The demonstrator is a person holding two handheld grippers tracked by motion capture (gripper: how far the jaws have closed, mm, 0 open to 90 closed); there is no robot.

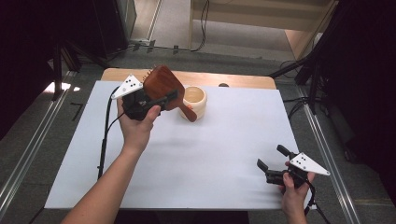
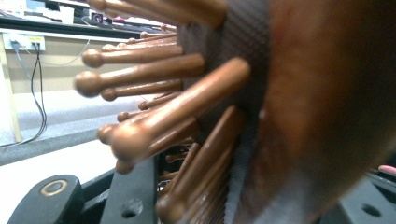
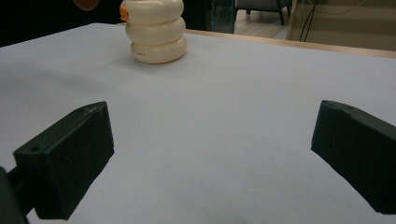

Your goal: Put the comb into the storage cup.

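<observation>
The left gripper (image 1: 156, 103) is clamped on a wooden paddle hairbrush (image 1: 163, 86), raised near the table's far edge, handle tip just over the cream ribbed cup (image 1: 196, 101). Lower the handle in squarely. The right gripper (image 1: 272, 161) waits open near the front right corner. The left gripper view reveals the bristles (image 2: 154, 126); the right gripper view, the cup's stacked rings (image 3: 155, 32).

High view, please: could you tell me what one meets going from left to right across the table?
Left gripper → wooden hairbrush → cream ribbed cup → right gripper.
</observation>
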